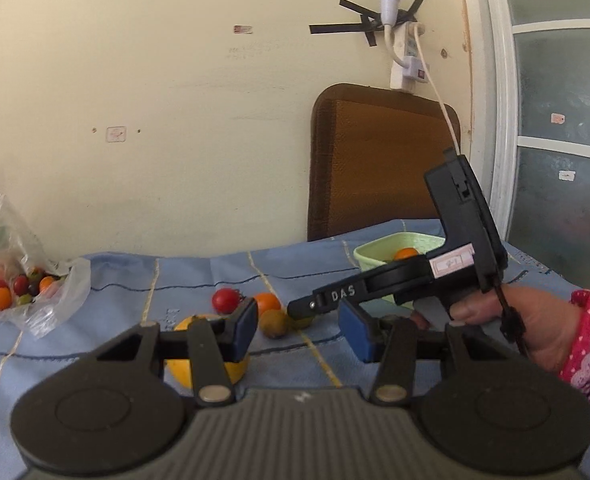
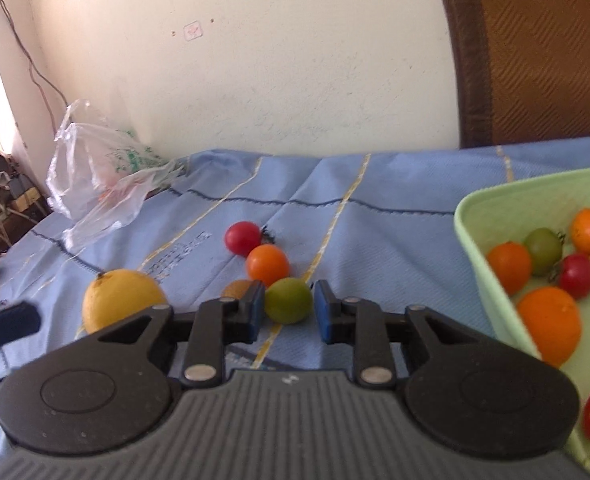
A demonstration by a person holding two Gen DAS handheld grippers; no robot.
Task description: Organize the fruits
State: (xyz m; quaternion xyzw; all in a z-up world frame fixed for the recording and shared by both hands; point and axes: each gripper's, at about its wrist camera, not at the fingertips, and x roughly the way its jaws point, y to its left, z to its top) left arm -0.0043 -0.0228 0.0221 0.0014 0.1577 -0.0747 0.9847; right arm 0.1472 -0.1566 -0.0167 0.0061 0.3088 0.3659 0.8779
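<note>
On the blue cloth lie a big yellow citrus (image 2: 121, 300), a red tomato (image 2: 242, 237), an orange tomato (image 2: 268, 265) and a brownish fruit (image 2: 235, 288). My right gripper (image 2: 287, 304) is shut on a green tomato (image 2: 287, 300), with a blue pad against each of its sides. At the right stands a pale green basket (image 2: 471, 232) holding several tomatoes. In the left wrist view my left gripper (image 1: 299, 320) is open and holds nothing. It hovers just before the brownish fruit (image 1: 275, 323), with the yellow citrus (image 1: 235, 372) under its left finger. The right gripper (image 1: 295, 310) reaches in from the right, held by a hand (image 1: 535, 320).
A clear plastic bag (image 1: 19, 284) with small tomatoes lies at the far left of the cloth by the wall. A brown chair back (image 1: 375, 160) stands behind the basket (image 1: 375, 254). Cables hang on the wall at the left.
</note>
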